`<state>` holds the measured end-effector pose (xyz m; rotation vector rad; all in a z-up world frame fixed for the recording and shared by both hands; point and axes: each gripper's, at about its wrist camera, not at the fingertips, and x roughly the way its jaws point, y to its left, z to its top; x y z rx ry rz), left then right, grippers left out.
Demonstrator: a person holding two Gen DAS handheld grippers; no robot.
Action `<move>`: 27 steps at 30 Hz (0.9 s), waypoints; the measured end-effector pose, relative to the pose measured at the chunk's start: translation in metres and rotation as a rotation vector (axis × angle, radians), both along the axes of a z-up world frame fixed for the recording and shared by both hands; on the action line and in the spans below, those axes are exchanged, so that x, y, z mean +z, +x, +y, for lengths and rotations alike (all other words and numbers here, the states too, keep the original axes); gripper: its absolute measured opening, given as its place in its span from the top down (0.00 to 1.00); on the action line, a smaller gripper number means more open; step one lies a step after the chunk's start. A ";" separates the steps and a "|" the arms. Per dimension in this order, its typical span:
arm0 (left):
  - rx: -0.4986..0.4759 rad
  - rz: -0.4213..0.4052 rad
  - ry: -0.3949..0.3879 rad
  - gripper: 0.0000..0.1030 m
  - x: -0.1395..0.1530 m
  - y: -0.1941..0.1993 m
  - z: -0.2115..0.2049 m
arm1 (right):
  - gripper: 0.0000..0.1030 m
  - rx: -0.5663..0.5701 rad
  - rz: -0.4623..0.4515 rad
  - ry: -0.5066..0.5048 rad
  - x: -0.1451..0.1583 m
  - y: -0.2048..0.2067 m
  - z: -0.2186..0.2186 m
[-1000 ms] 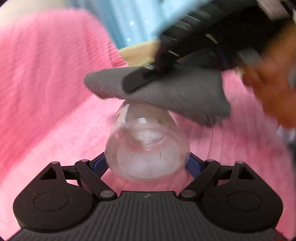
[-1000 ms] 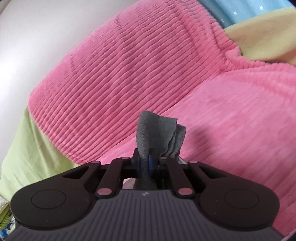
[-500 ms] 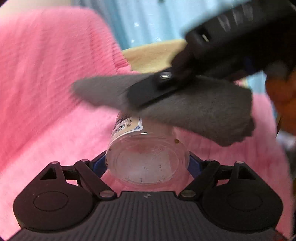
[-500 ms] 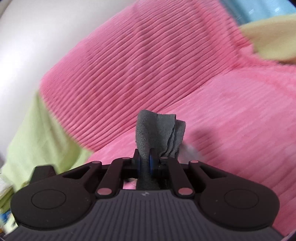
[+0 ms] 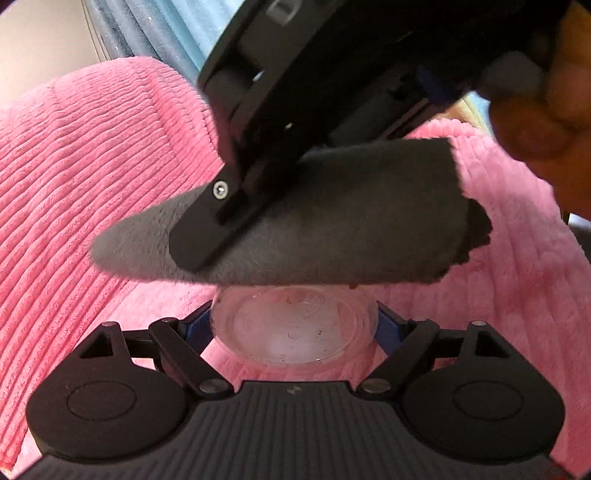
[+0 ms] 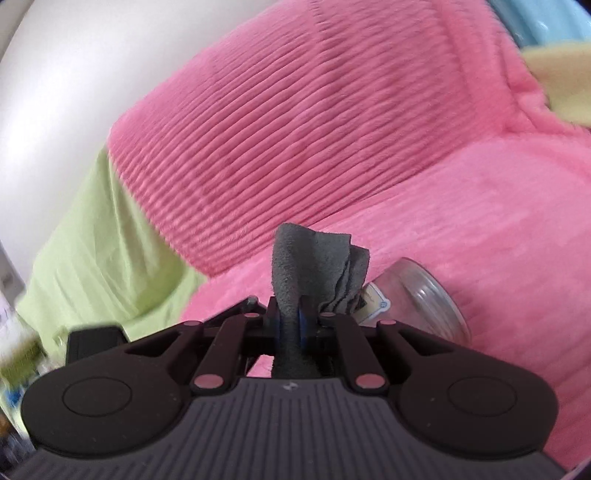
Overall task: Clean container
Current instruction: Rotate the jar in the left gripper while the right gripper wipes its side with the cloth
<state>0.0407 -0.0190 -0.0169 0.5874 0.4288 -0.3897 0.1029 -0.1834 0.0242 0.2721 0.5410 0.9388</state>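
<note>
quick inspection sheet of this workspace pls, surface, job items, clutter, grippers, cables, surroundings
surface: pink ribbed plush cover.
job's things: clear jar with a label, specks on its base; grey cloth lying against the jar's side.
clutter: blurred items at the left edge of the right wrist view, cannot identify.
grippers: left gripper jaws clamp the jar; right gripper jaws pinch the cloth.
cables: nothing seen.
surroundings: green fabric, pale wall, blue curtain.

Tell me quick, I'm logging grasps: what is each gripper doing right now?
Left gripper: shut on the clear jar, held near its base.
Right gripper: shut on the grey cloth.
</note>
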 end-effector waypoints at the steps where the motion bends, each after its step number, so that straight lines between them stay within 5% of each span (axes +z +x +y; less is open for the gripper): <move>1: -0.002 -0.004 0.007 0.17 0.000 0.000 -0.001 | 0.94 -0.016 0.001 0.005 0.000 0.002 -0.001; 6: -0.004 -0.004 0.004 0.17 0.000 -0.002 -0.002 | 0.94 -0.181 0.029 0.065 -0.004 0.021 -0.020; 14: 0.056 0.236 -0.497 0.16 0.016 0.023 0.046 | 0.94 -0.157 0.018 0.053 -0.004 0.015 -0.019; 16: 0.066 0.286 -0.566 0.16 0.013 0.029 0.054 | 0.94 -0.158 0.017 0.052 -0.006 0.015 -0.019; 19: 0.069 0.291 -0.579 0.17 0.013 0.028 0.055 | 0.94 -0.160 0.017 0.053 -0.007 0.013 -0.018; 22: 0.066 0.243 -0.509 0.17 0.013 0.023 0.046 | 0.93 -0.163 0.026 0.059 -0.007 0.012 -0.020; 24: 0.065 0.190 -0.422 0.17 0.014 0.017 0.041 | 0.93 -0.113 0.037 0.054 -0.005 0.008 -0.017; 27: 0.046 0.074 -0.190 0.17 0.008 -0.014 0.029 | 0.93 0.013 0.047 0.039 -0.005 0.000 -0.008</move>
